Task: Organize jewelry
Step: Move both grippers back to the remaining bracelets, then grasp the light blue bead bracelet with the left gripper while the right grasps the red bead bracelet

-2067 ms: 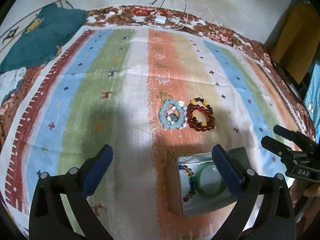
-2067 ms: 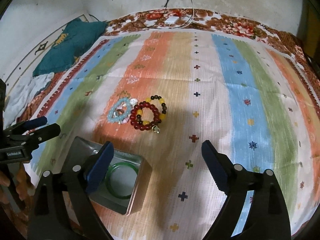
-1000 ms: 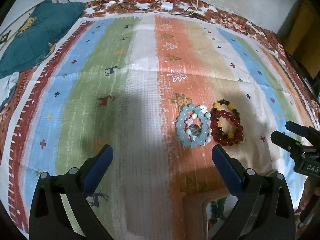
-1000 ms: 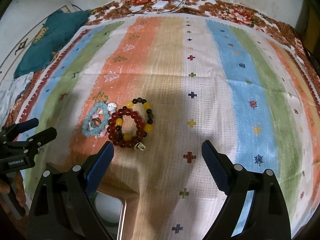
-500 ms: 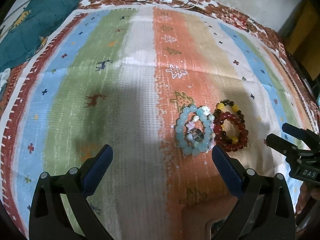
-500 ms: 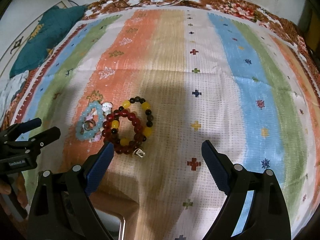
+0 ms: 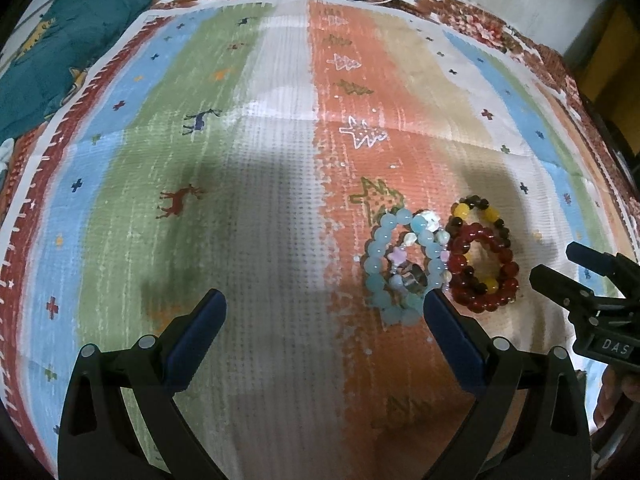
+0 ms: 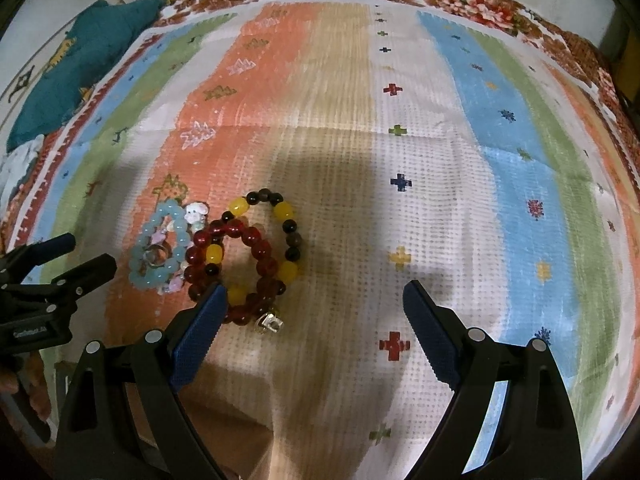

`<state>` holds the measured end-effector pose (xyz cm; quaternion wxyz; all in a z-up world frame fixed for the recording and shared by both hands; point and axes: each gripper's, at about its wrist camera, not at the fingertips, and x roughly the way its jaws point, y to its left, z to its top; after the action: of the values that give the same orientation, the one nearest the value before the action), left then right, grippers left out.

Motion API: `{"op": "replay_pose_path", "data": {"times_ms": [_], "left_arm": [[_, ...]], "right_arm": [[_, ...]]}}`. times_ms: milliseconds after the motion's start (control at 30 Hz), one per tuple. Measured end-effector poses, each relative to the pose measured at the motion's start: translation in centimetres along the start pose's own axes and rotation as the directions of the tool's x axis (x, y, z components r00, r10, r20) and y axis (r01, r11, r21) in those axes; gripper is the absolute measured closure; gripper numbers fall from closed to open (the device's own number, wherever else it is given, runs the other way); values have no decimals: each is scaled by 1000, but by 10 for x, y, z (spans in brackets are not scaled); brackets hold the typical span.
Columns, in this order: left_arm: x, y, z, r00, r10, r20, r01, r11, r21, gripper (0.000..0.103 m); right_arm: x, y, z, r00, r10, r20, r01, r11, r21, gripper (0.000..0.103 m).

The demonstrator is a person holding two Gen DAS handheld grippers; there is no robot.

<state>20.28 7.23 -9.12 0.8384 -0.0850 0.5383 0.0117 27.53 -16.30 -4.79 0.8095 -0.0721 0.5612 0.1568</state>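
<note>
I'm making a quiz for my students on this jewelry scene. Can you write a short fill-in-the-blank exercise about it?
1. The light blue bead bracelet lies on the ____ stripe of the cloth.
2. A small ____ ring rests inside the light blue bead bracelet.
3. The jaws of both the left hand-held gripper and the right hand-held gripper stand ____.

Missing words: orange; silver; open

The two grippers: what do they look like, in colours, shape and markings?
Both are black plastic frames with two long fingers, dark blue ribbed pads inside and silver rivets. The left gripper bears a small white label, unreadable in the right wrist view; the right gripper bears white letters "DAS" in the left wrist view.
</note>
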Motion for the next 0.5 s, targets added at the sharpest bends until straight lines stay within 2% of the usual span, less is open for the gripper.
{"op": "replay_pose_path", "data": {"times_ms": [500], "left_arm": [[24, 3, 6, 999, 35, -36, -34, 999, 26, 7]], "right_arm": [[21, 4, 10, 1000, -18, -11, 18, 1000, -10, 15]]}}
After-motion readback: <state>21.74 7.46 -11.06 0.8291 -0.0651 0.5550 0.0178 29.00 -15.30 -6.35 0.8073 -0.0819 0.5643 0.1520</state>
